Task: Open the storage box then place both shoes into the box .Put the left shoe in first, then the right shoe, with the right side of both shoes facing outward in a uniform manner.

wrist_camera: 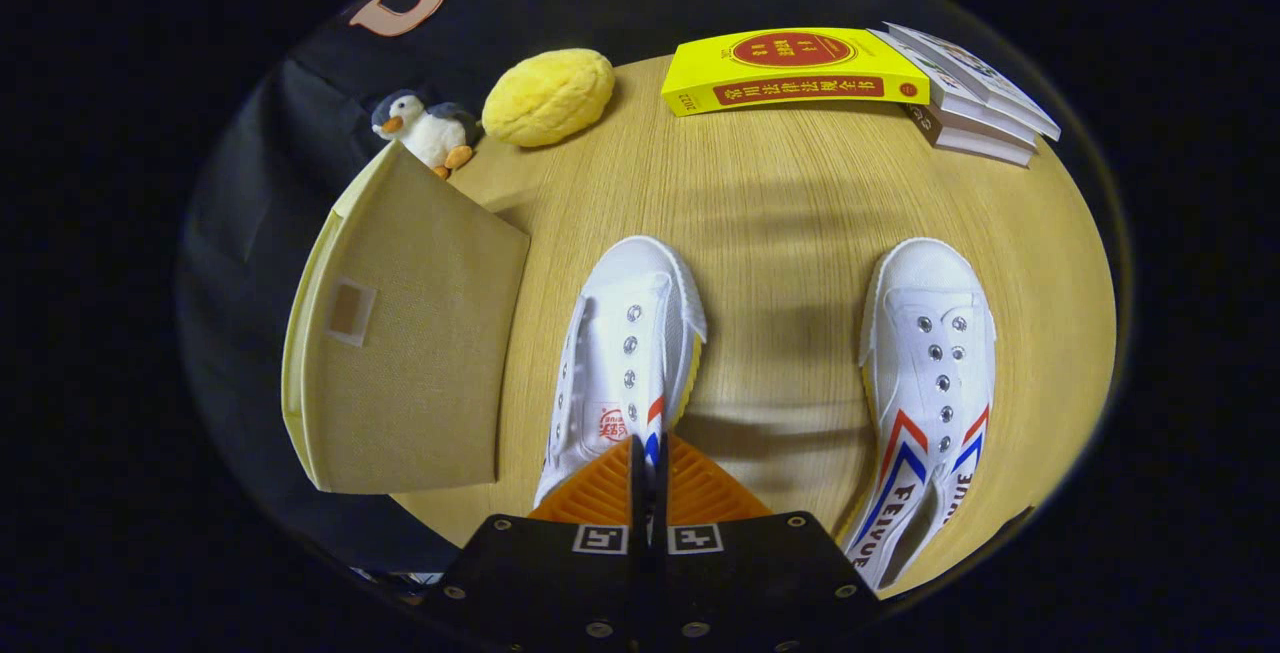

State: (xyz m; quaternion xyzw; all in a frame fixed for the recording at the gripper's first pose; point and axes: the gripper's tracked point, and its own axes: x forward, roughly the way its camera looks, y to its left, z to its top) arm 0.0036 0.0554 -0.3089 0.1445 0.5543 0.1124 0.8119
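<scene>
Tool clenched, fingers together on the heel collar of the tilted left shoe just ahead; right shoe flat on the wooden surface at 2 o'clock, apart from it; beige storage box at 10 o'clock, lid closed; beyond: penguin plush, yellow bread-shaped toy, yellow book, book stack at 1 o'clock.

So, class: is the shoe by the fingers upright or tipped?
Tipped: the shoe leans sideways, its yellow sole edge showing. The gripper is shut.
</scene>
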